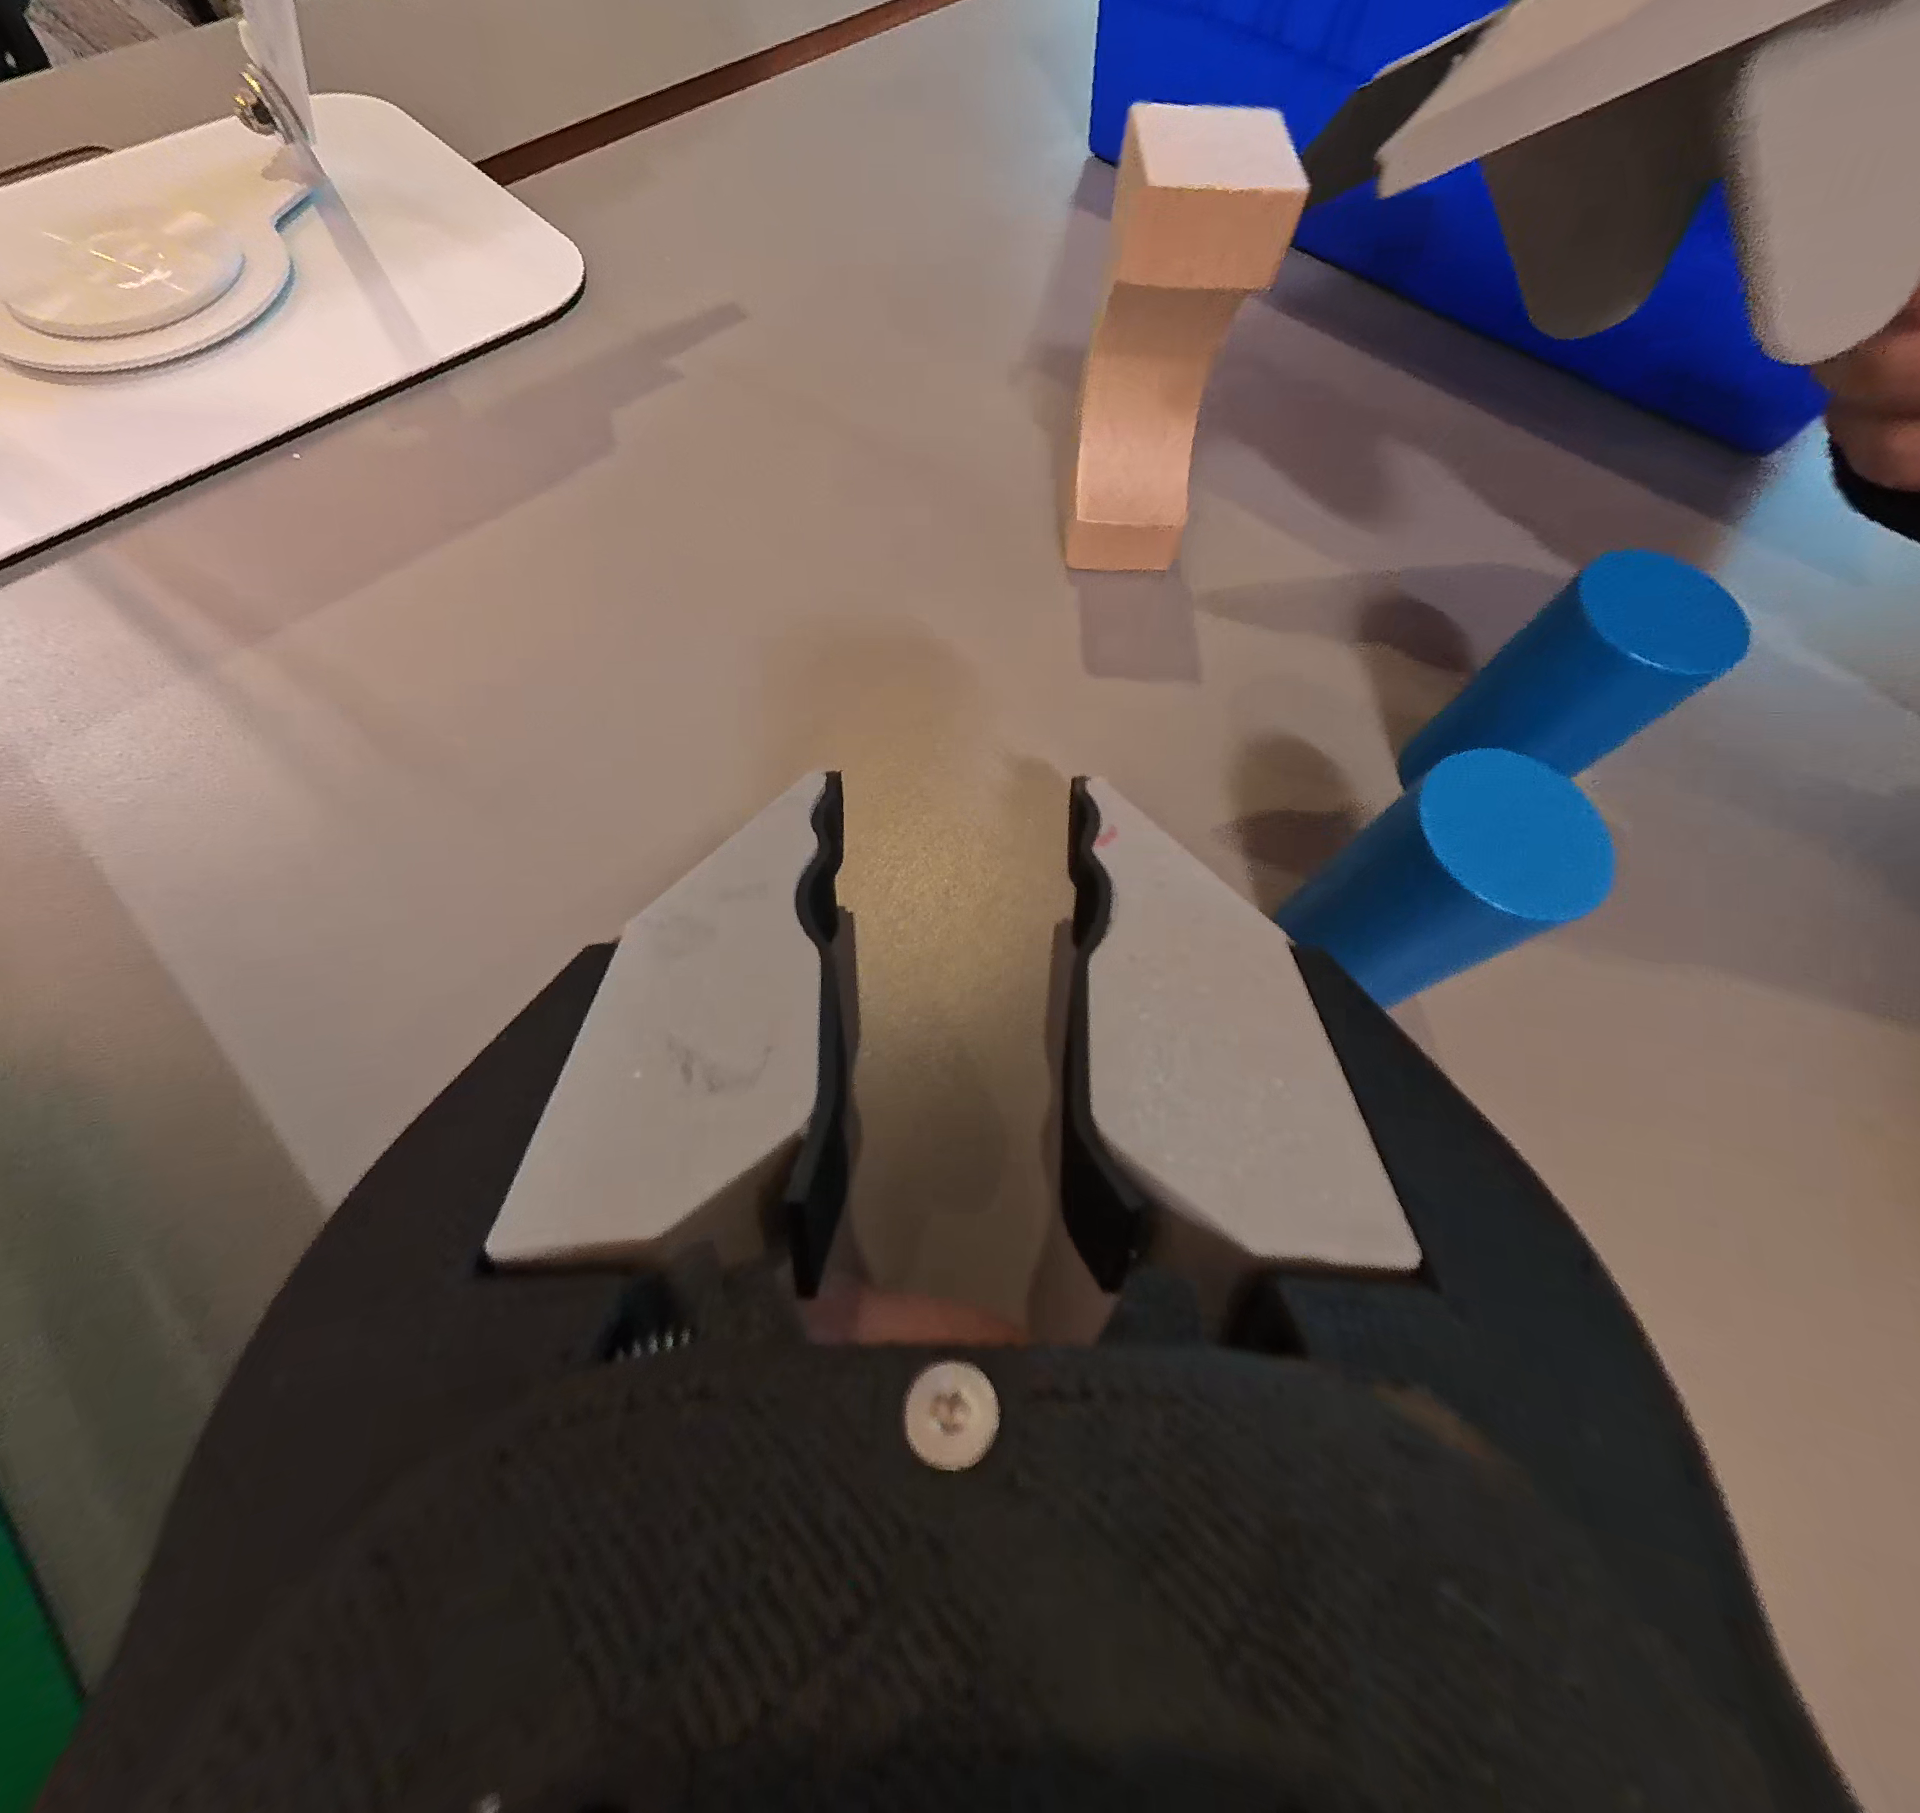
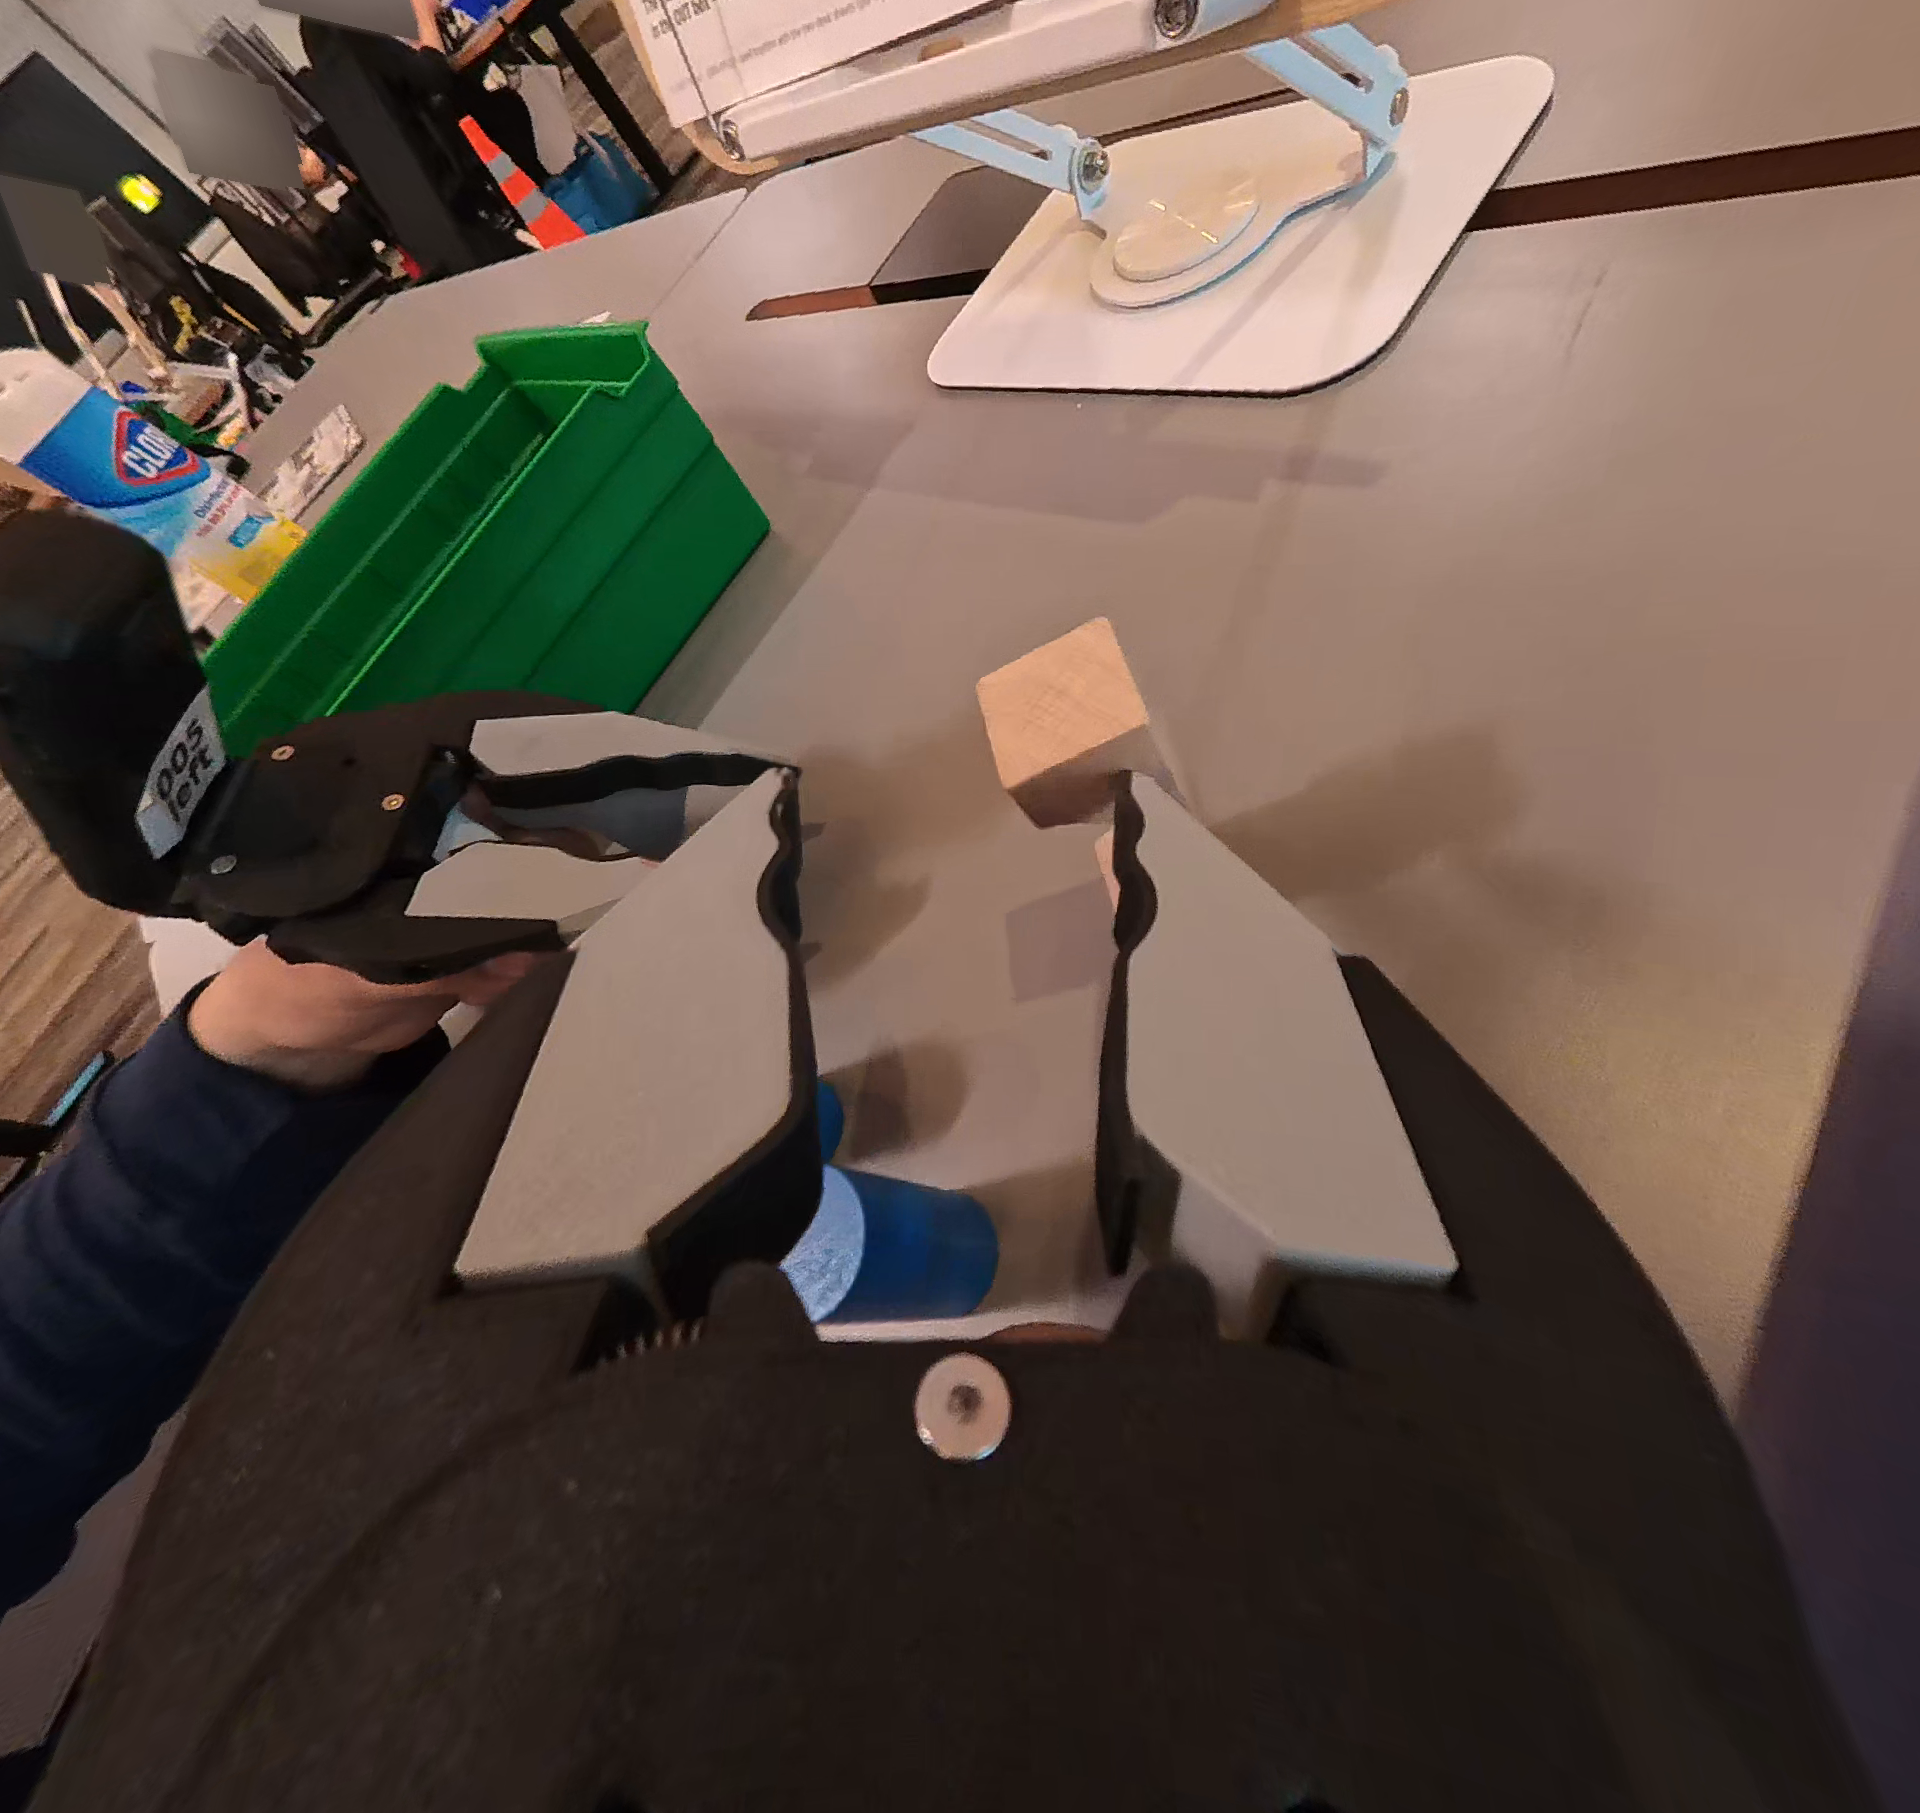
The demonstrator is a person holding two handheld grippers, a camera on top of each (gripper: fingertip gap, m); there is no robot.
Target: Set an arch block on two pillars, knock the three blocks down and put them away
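Pale wood arch [image 1: 1174, 329] stands on end on the smooth grey table [image 1: 727, 537], by the blue bin [image 1: 1455, 153]. Two matte blue cylinders [image 1: 1507, 828] lie nearby. Left gripper [image 1: 954, 828] fingers part-open, empty. Right gripper [image 2: 956, 828] fingers wider, gripping nothing; one tip by the arch.

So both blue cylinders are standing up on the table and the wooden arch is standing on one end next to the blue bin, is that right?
Not quite. The two blue cylinders are tipped over, not standing up, as the left wrist view shows. The rest holds: the wooden arch stands on one end on the table next to the blue bin.
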